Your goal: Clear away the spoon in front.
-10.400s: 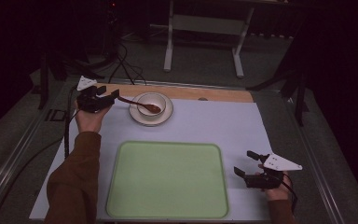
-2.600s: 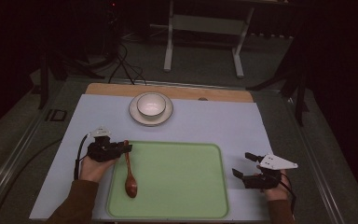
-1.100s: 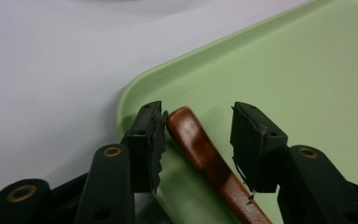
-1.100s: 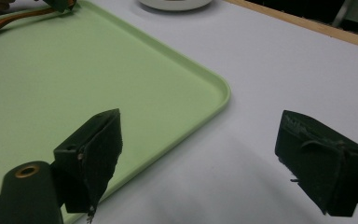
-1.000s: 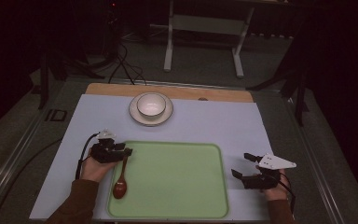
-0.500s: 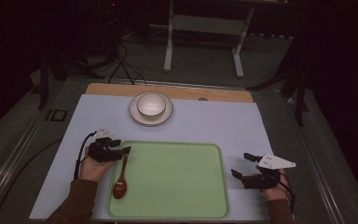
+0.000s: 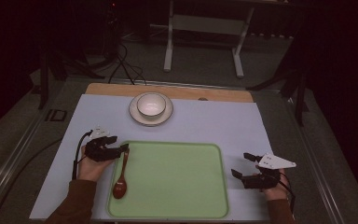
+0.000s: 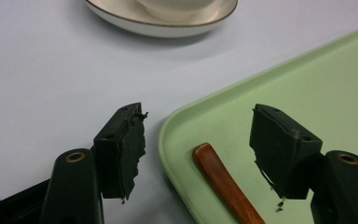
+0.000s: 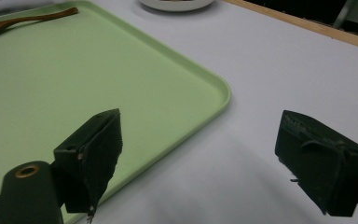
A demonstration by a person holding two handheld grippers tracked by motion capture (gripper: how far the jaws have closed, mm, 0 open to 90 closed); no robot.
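Brown wooden spoon (image 7: 120,179) lies on the flat green tray (image 7: 177,186); left gripper (image 7: 121,150) and right gripper (image 7: 240,165) both gape, grasping nothing.

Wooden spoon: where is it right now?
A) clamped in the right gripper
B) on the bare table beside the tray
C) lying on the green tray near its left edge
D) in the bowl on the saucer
C: the wooden spoon lies flat on the green tray by its left edge, with the left gripper open around its handle end, not touching it.
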